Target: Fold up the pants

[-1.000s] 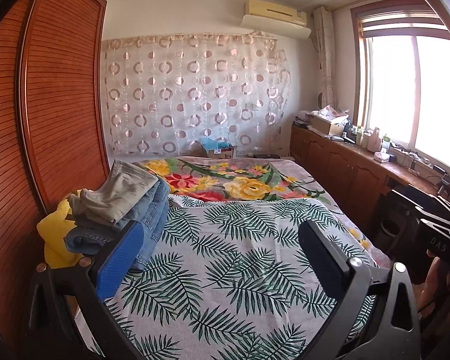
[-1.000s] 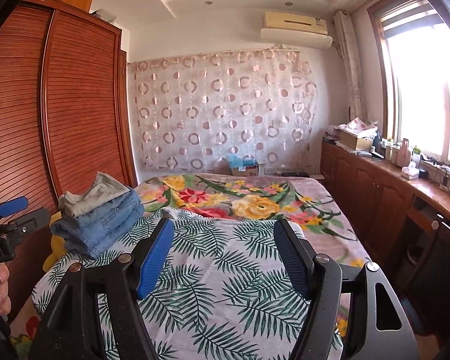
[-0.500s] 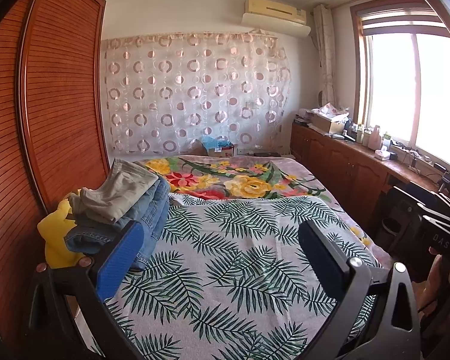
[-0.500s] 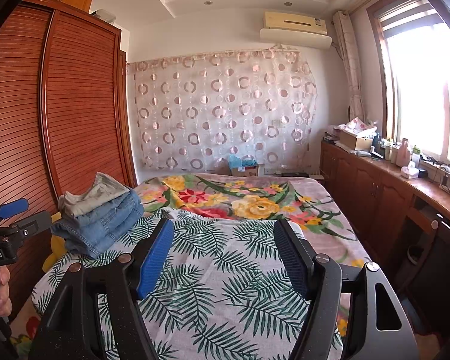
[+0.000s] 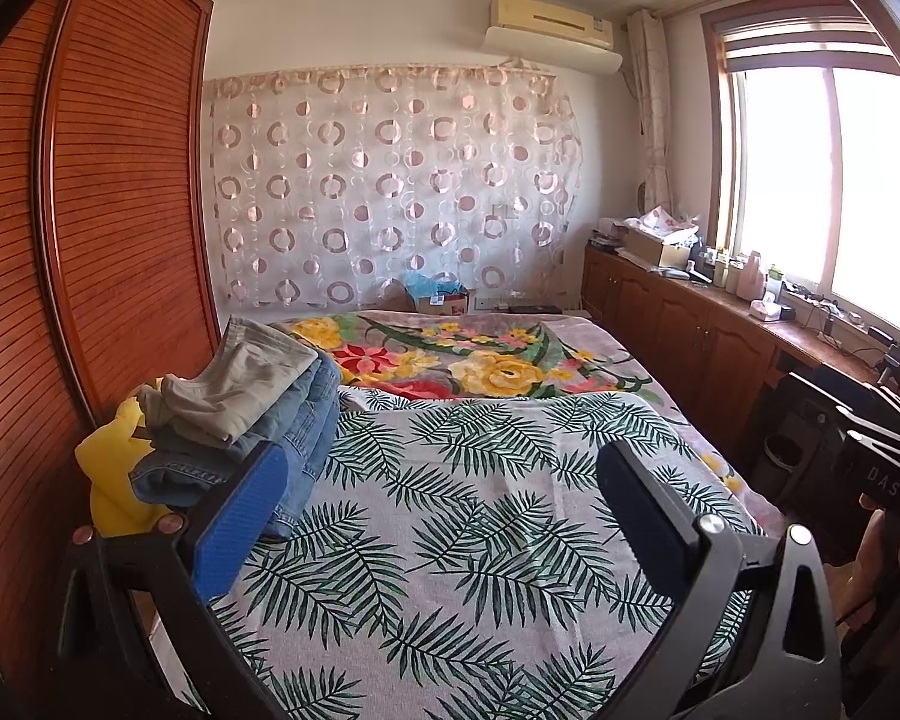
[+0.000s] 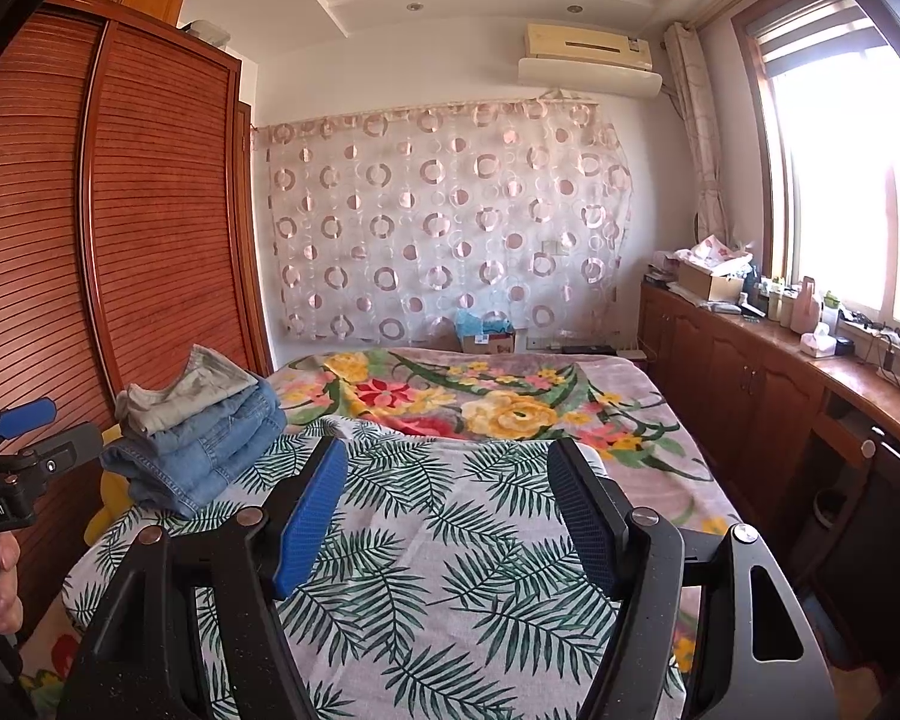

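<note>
left wrist view: the left gripper point(image 5: 438, 492) hangs above the near part of the bed, its jaws spread wide with nothing between them, only the palm-leaf sheet point(image 5: 480, 540) showing in the gap. its left finger carries a blue pad point(image 5: 240, 522). just past that pad, at the left edge of the bed, sits the stack of folded pants point(image 5: 252, 420): a grey-beige pair on top, blue denim pairs under it, all resting on something yellow point(image 5: 114, 480) that pokes out beside the wooden wardrobe point(image 5: 108, 210). beyond the leaf sheet lies a floral blanket point(image 5: 480, 360), then a circle-patterned curtain point(image 5: 390, 192) on the far wall, with an air conditioner point(image 5: 552, 24) above it. a wooden counter point(image 5: 720, 330) crowded with small items runs under the window point(image 5: 828, 180) on the right.

right wrist view: the right gripper point(image 6: 447, 504) is also held over the leaf sheet, jaws wide apart and empty. the folded pants point(image 6: 204, 426) lie well to its left at the bed's edge, apart from both fingers. at the far left edge a hand point(image 6: 3, 588) grips the handle of the other gripper, whose blue tip shows above it.
</note>
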Motion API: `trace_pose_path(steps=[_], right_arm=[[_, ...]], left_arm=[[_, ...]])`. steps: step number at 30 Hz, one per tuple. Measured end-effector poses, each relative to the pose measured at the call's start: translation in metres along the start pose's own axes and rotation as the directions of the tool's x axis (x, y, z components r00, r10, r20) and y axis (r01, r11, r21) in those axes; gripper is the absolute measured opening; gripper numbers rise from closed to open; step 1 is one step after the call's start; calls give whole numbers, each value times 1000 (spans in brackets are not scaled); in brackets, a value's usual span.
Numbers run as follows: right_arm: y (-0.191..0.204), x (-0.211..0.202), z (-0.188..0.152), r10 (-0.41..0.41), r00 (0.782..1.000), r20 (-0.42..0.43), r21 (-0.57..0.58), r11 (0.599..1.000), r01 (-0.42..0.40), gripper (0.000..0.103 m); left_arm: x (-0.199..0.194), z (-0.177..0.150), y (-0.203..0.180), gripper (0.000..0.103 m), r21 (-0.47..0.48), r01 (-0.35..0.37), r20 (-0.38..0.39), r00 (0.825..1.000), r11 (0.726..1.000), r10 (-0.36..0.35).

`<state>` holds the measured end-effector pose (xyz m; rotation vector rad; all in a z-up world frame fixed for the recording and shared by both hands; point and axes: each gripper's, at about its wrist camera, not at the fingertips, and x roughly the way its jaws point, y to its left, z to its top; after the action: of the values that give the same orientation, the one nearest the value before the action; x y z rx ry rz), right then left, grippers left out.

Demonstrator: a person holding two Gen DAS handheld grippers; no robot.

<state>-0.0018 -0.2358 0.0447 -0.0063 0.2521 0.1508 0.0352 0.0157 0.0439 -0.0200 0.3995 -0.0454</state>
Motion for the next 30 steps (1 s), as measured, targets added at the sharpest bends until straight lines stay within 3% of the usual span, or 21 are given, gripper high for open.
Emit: trace_pose_path(steps=[30], right_arm=[[1,-1,-2,3,1000,-3,4,1000,-3,71]], left_arm=[[0,-1,0,103,0,0,2,1000,1000,0]])
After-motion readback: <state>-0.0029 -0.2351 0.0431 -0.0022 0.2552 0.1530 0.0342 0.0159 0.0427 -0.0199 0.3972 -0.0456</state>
